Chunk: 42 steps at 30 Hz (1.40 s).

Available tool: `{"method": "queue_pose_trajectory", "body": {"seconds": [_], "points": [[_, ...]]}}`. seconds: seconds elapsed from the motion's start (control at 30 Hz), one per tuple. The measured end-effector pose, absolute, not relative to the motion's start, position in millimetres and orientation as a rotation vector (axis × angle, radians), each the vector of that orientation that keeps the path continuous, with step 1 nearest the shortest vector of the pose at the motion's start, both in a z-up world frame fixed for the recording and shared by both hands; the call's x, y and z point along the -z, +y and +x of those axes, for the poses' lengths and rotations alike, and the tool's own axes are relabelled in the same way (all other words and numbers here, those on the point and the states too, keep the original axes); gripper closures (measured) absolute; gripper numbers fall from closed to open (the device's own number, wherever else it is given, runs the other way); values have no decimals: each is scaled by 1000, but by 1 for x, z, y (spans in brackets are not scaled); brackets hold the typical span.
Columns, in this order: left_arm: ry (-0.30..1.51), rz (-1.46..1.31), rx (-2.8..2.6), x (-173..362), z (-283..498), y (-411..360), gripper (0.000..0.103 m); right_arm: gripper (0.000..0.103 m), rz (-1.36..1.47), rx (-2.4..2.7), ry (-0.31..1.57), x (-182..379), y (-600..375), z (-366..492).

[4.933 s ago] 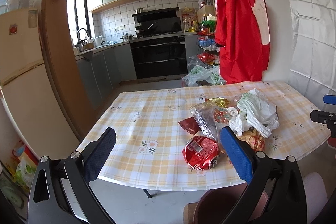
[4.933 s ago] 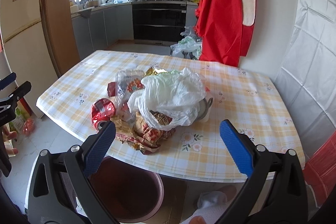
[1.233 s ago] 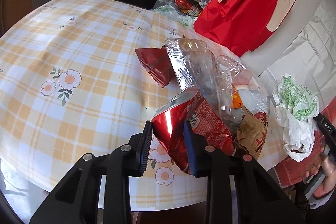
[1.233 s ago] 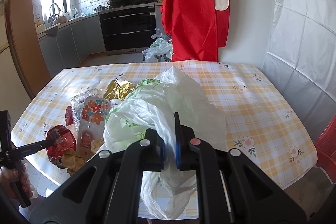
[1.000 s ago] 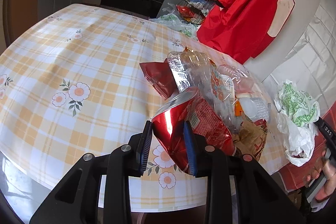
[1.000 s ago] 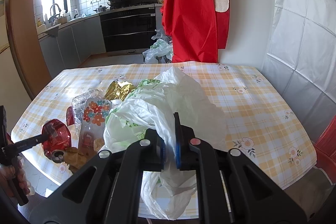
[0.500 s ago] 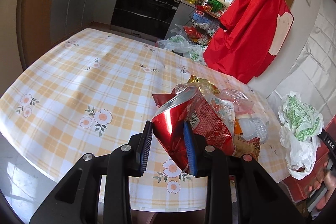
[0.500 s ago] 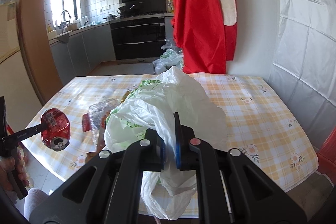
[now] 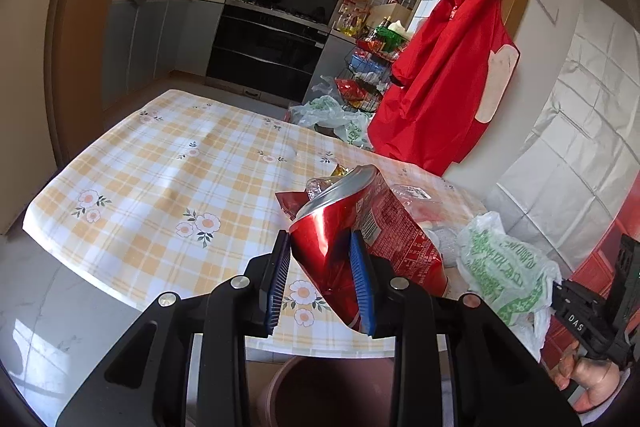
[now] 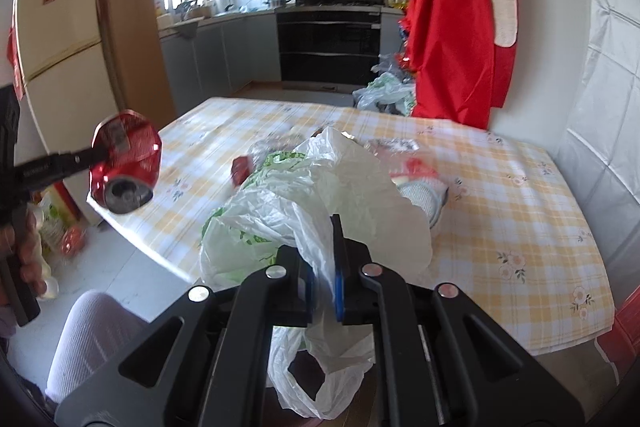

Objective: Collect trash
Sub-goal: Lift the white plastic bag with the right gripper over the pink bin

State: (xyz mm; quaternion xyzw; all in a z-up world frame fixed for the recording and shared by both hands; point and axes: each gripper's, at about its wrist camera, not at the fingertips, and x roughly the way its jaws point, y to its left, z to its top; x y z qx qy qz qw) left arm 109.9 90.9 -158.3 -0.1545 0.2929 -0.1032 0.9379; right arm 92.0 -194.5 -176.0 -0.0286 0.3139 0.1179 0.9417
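Observation:
My left gripper is shut on a crushed red can, held in the air off the near edge of the checked table. From the right wrist view the same can hangs at the left, clear of the tabletop. My right gripper is shut on a white and green plastic bag, which droops below the fingers; the bag also shows at the right of the left wrist view. More wrappers lie on the table behind the bag.
A dark red bin stands on the floor below the left gripper. A red apron hangs on the wall past the table. A fridge stands at the left. A person's knee is at the lower left.
The left gripper has lifted the can up and away from the wrapper pile, off the table's edge. The right gripper has drawn back with the bag, and the view has swung leftward.

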Motion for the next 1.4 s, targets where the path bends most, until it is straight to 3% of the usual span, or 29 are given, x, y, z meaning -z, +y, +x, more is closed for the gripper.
{"method": "queue_pose_trajectory", "body": {"seconds": [0.47,0.63,1.0,1.4], "points": [[562,-321,222,142,73,92,73,92,-75,-362,860,216,-150,81],[569,-322,221,145,74,93,73,85,-36,-397,945,233,-149,91],[592,-298,210,153,79,88,73,45,-1,-456,1017,246,-143,95],[589,-290,213,152,77,88,73,24,-8,-508,1038,238,-138,87]]}}
